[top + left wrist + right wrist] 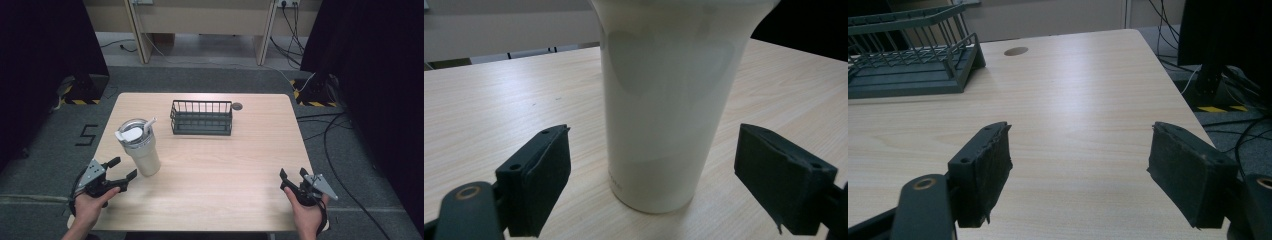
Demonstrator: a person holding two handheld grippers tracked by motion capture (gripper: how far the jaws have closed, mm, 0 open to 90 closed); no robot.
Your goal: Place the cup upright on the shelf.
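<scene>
A cream tumbler with a clear lid and a white straw stands upright on the left part of the wooden table. My left gripper is open just left of it at the table's front left. In the left gripper view the tumbler stands a little ahead of the two black pads, between their lines, untouched. A dark wire basket stands at the table's back middle, empty as far as I can see. My right gripper is open near the front right edge, with nothing between its pads.
A small round hole is in the tabletop behind the basket's right end. Cables and stand bases lie on the grey floor to the right and left of the table. The basket appears at the upper left of the right gripper view.
</scene>
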